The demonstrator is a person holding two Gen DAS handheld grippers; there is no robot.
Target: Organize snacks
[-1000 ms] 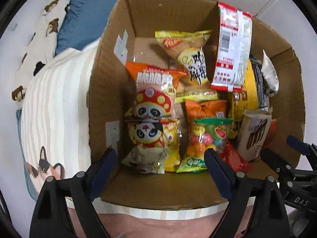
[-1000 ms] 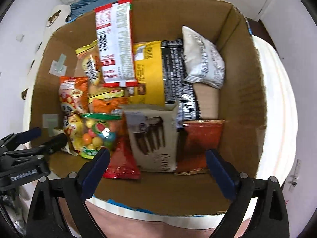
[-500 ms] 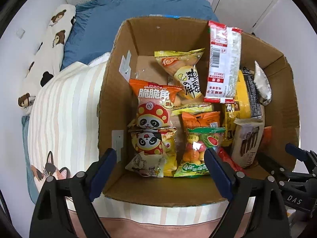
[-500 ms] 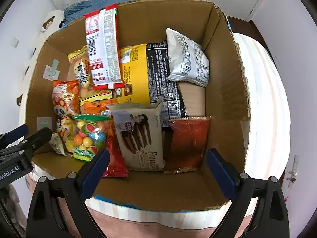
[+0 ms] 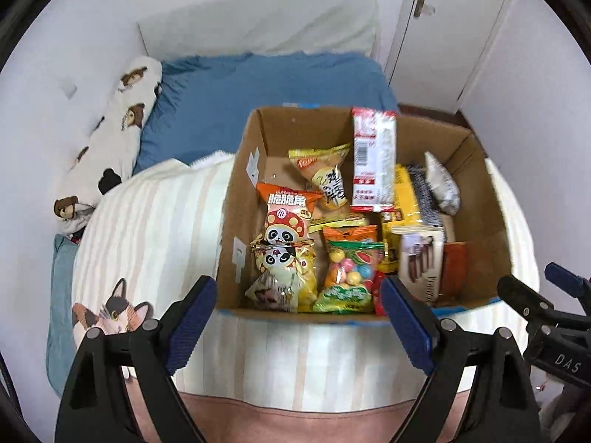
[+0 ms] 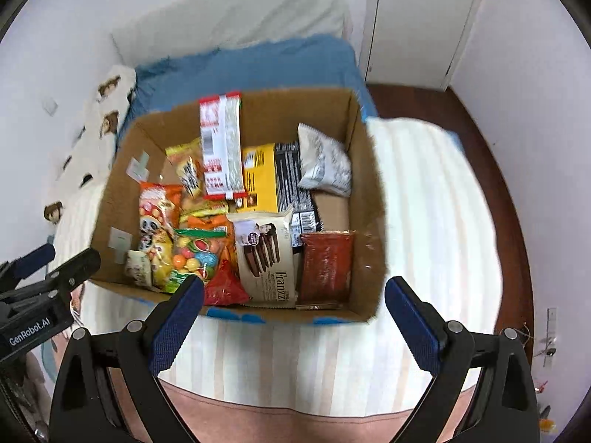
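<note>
Beside snack box (image 5: 236, 199), striped blanket (image 5: 155, 229), blue pillow (image 5: 236, 96)

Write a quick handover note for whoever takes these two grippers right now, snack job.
Left gripper: open, empty, above the near edge of the cardboard box.
Right gripper: open, empty, same height, beside it.
Snacks: all in view sit inside the box on the striped blanket. Panda crisp bags left, candy bag middle, Franzzi wafer pack and red-brown packet right, tall red-and-white pack upright at the back.
Done: snacks stand packed in rows; none seen outside the box.
Left: probably nothing but a final check.
</note>
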